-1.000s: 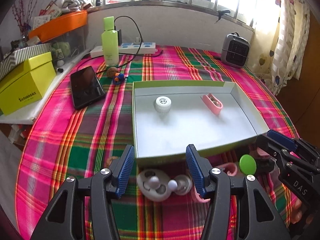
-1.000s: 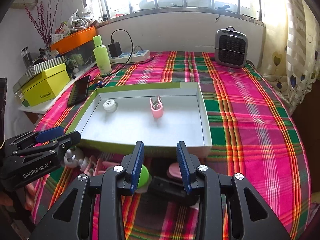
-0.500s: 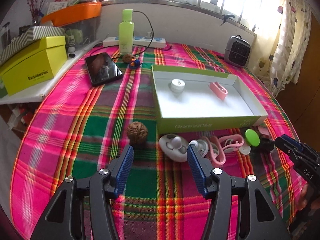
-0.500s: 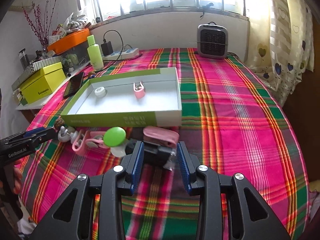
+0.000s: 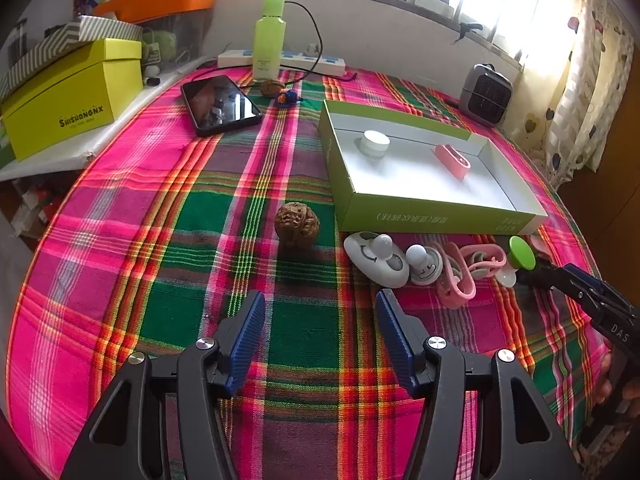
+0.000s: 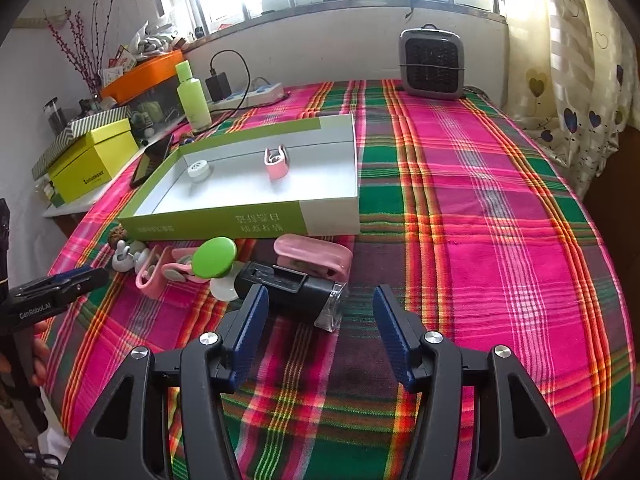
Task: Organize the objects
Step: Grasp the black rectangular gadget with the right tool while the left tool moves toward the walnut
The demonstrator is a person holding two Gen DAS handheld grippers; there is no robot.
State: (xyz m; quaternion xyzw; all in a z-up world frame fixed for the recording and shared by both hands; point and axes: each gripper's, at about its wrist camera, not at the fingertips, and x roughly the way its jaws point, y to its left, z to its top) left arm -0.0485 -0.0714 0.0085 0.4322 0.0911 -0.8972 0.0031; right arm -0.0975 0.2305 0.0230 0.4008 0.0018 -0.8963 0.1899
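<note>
**Open cloth near and right, clutter along the box front**

Bare plaid surface (image 5: 168,240) ahead of the left claw (image 5: 320,336), broken only by a walnut (image 5: 297,225). Just beside the green box (image 5: 436,216) wall, a tight row: white toy (image 5: 376,258), pink clips (image 5: 460,276), green-capped piece (image 5: 521,253) (touching or nearly so). Ahead of the right claw (image 6: 320,330), spread wide, a black block (image 6: 288,288) with a pink case (image 6: 312,254) behind. Wide clear strip right of the box, up to the heater (image 6: 432,62). Phone (image 5: 220,104) and bottle (image 5: 270,38) crowding the far left.
</note>
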